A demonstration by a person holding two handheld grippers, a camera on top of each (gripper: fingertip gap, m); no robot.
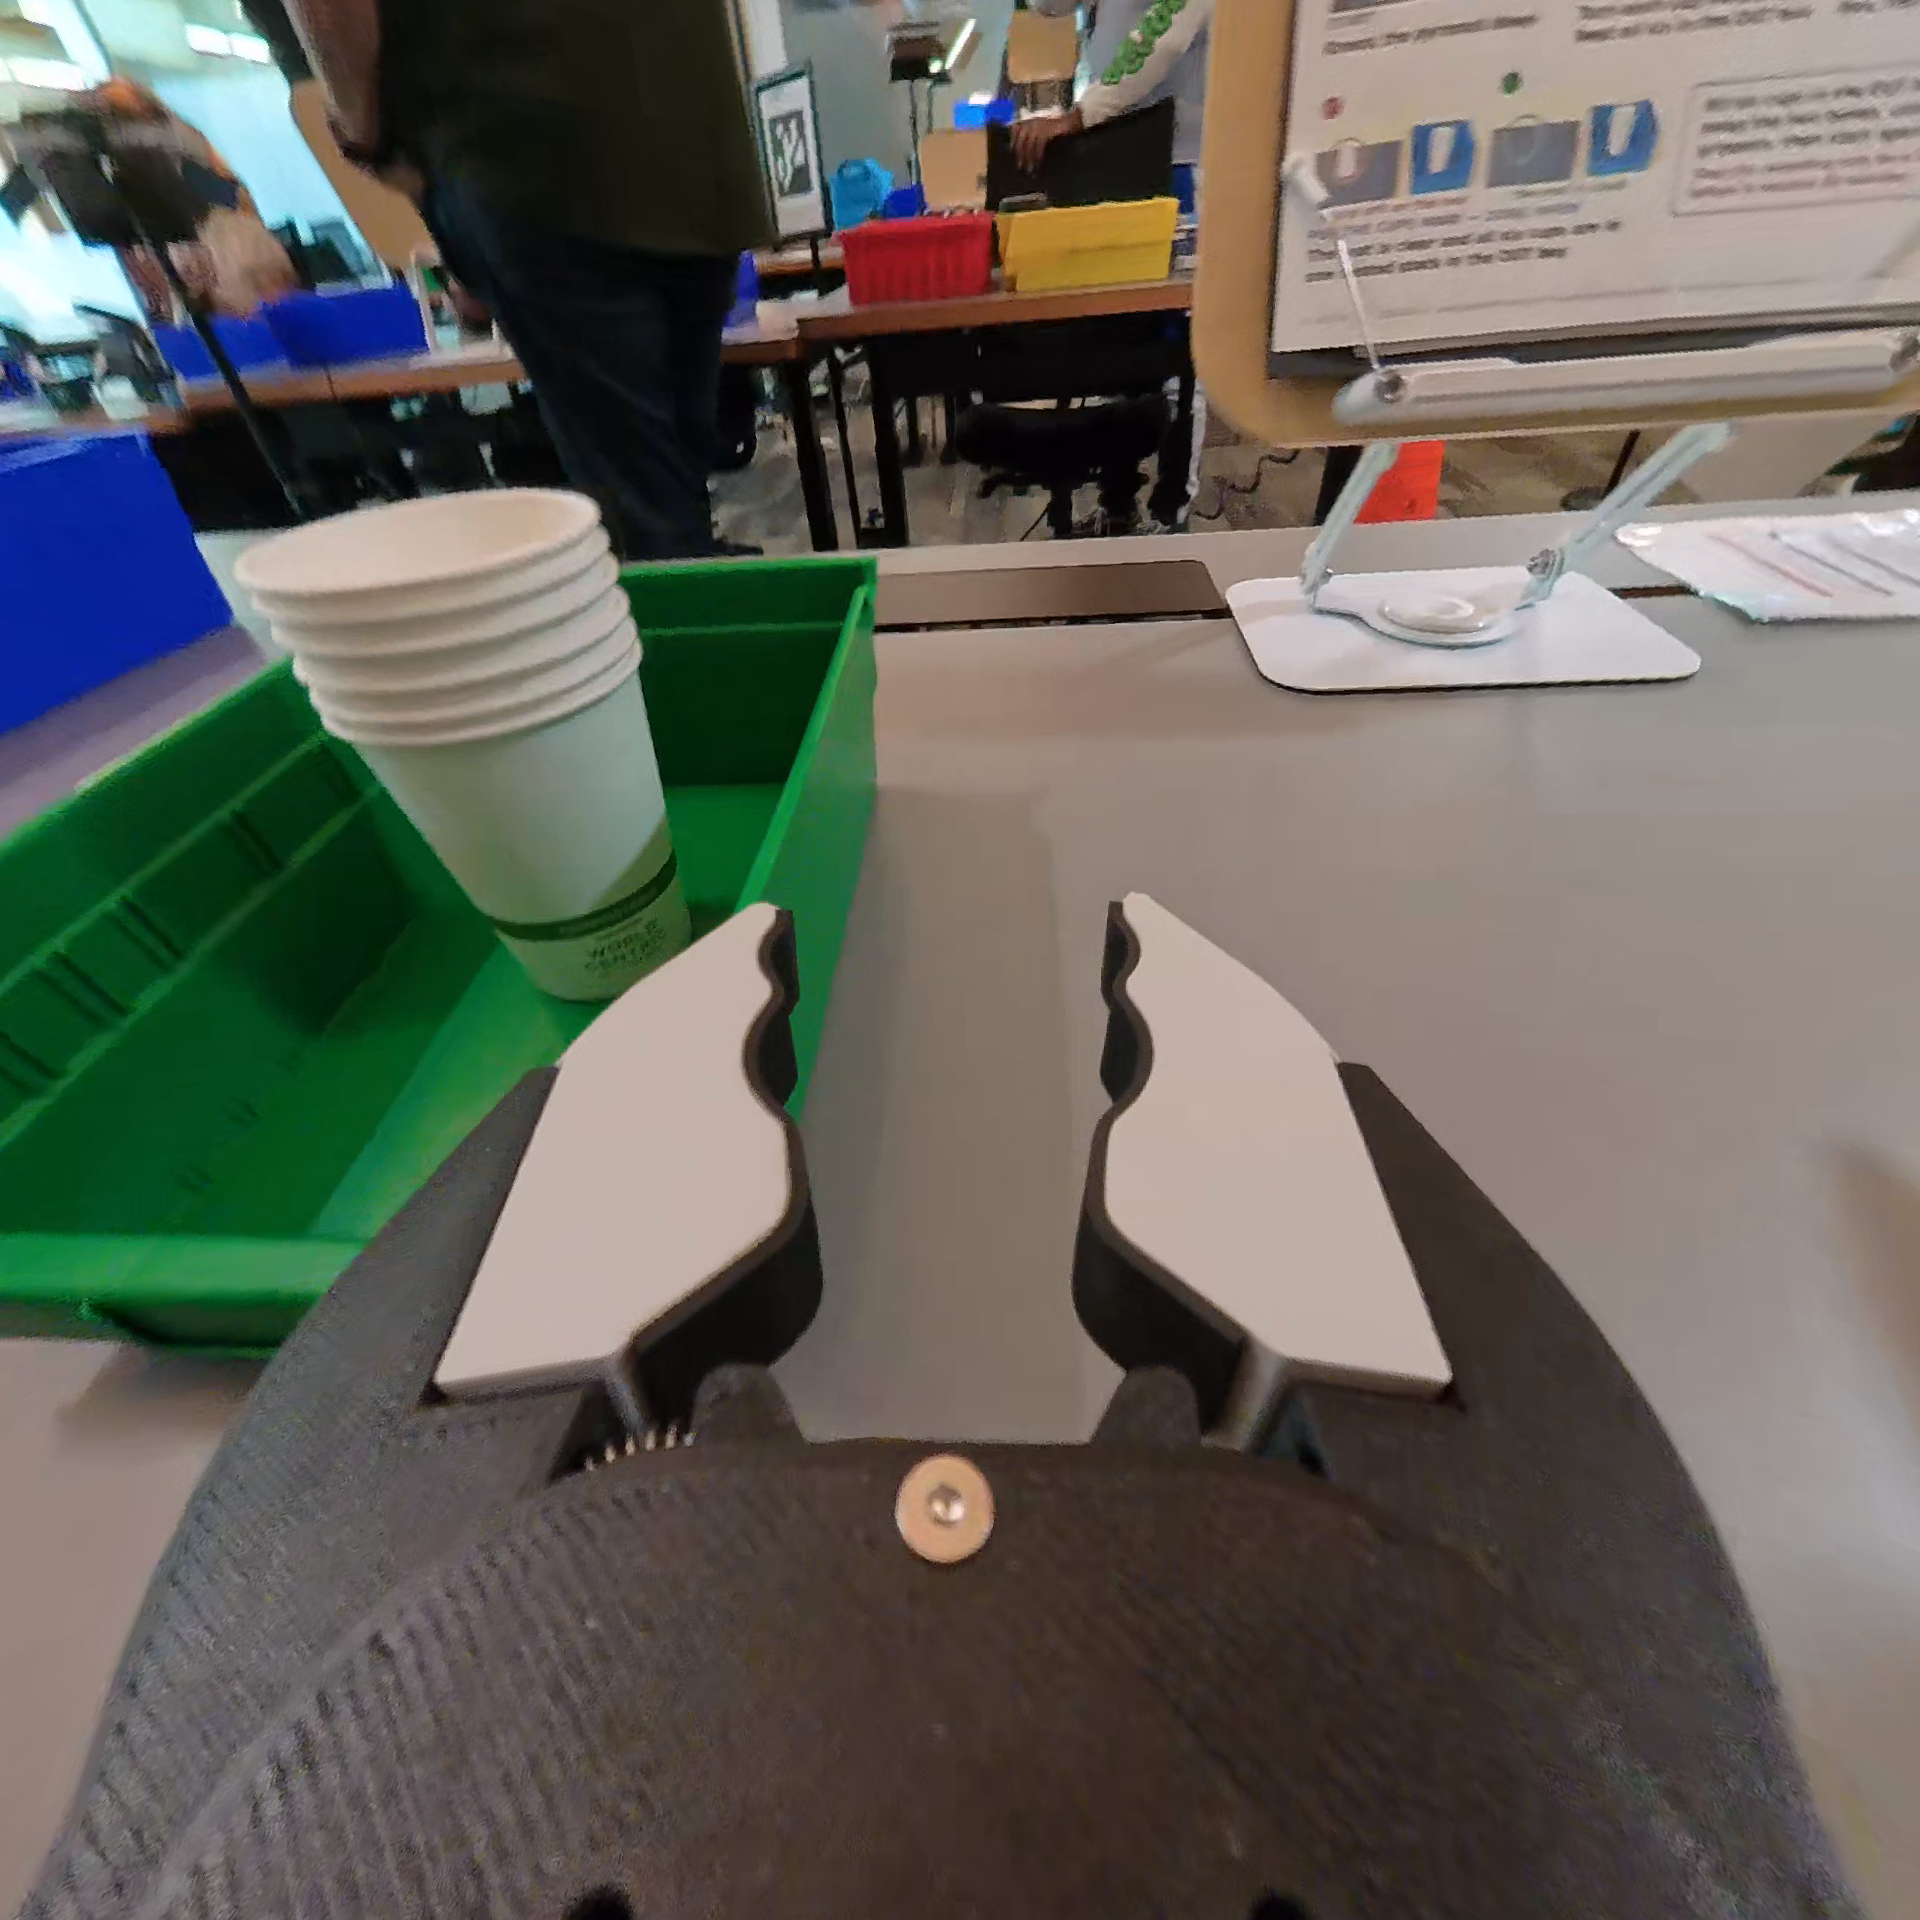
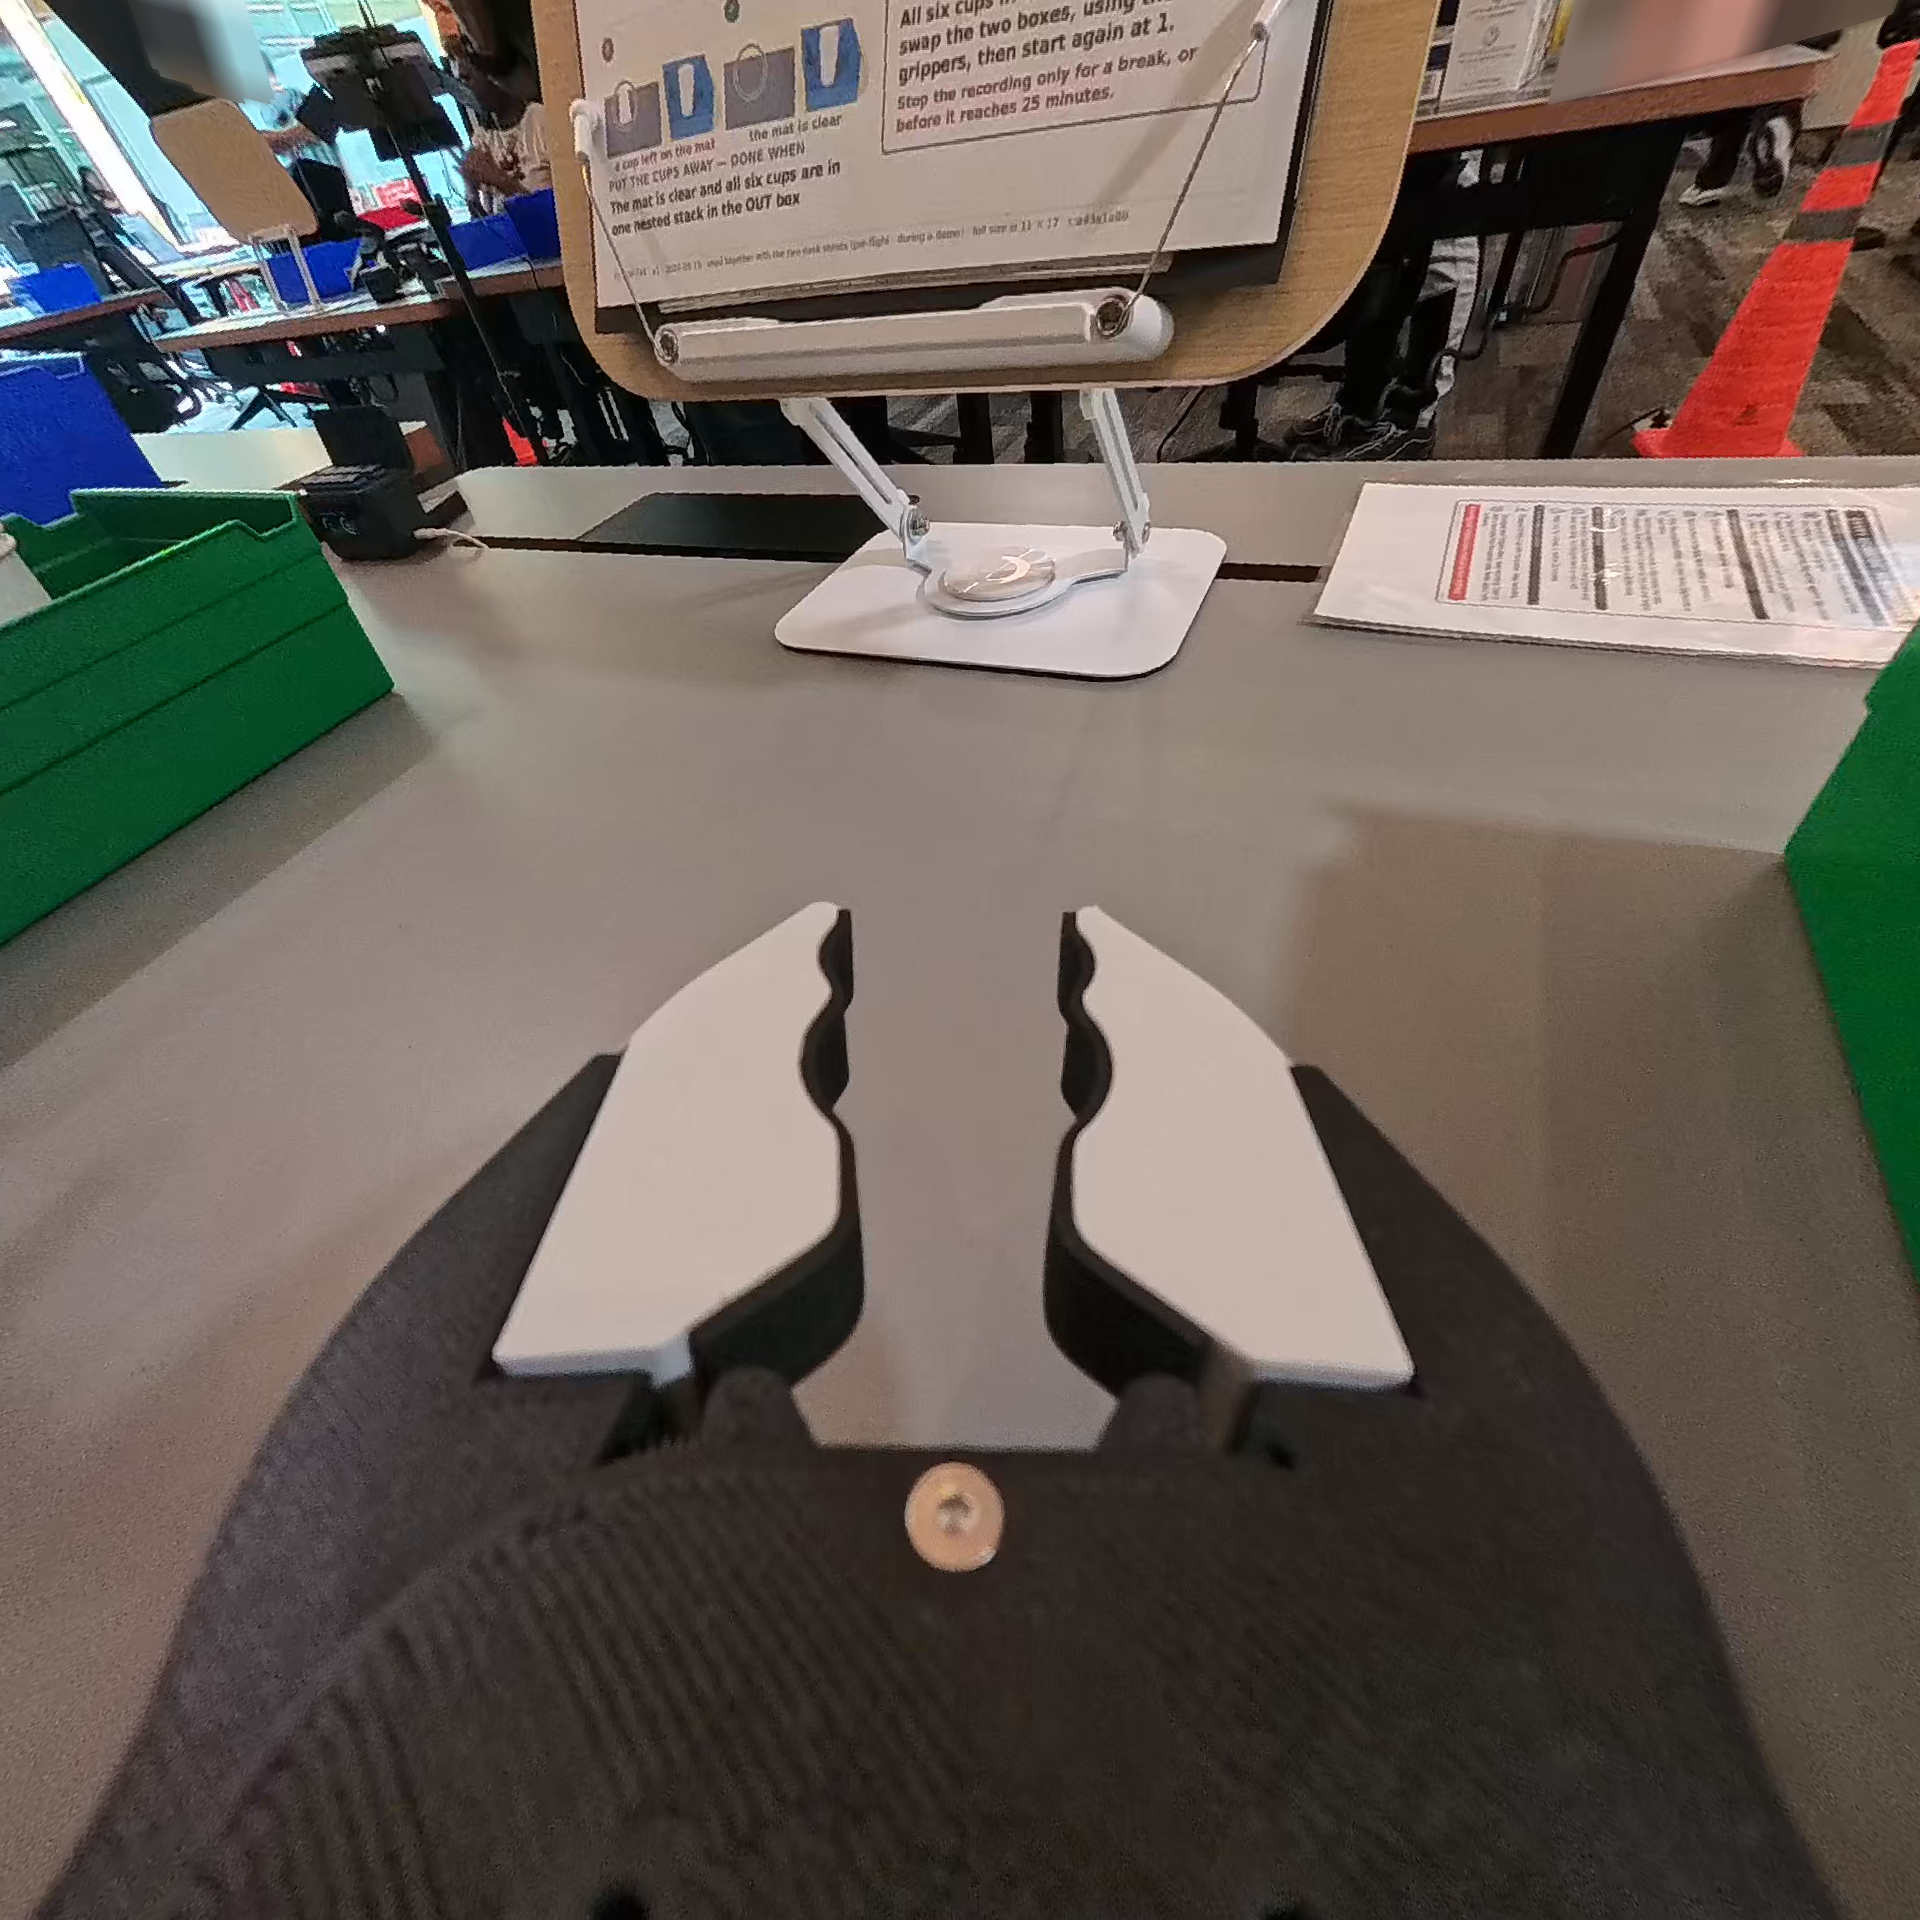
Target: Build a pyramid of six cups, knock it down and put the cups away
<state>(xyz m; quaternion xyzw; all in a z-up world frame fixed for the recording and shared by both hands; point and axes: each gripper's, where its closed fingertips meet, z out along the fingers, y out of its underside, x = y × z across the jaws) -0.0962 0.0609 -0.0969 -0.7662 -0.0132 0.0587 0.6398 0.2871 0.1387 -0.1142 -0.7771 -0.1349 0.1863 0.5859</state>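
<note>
A nested stack of several white paper cups (image 1: pixel 488 727) with a green band near the base stands tilted inside a green plastic bin (image 1: pixel 260 1018) at the left of the grey table. My left gripper (image 1: pixel 948 920) is open and empty, just right of the bin's right wall, its left fingertip close to the stack's base. My right gripper (image 2: pixel 956 920) is open and empty above the bare grey table (image 2: pixel 935 790). The green bin also shows at the left of the right wrist view (image 2: pixel 156 665), and a second green bin (image 2: pixel 1870 935) stands at its right edge.
A white document stand (image 2: pixel 997 603) holding an instruction sheet on a wooden board (image 2: pixel 966 177) stands at the table's far middle; it also shows in the left wrist view (image 1: pixel 1455 634). A laminated sheet (image 2: pixel 1642 571) lies far right. A person (image 1: pixel 582 260), other tables, coloured bins and an orange cone (image 2: pixel 1787 270) are beyond.
</note>
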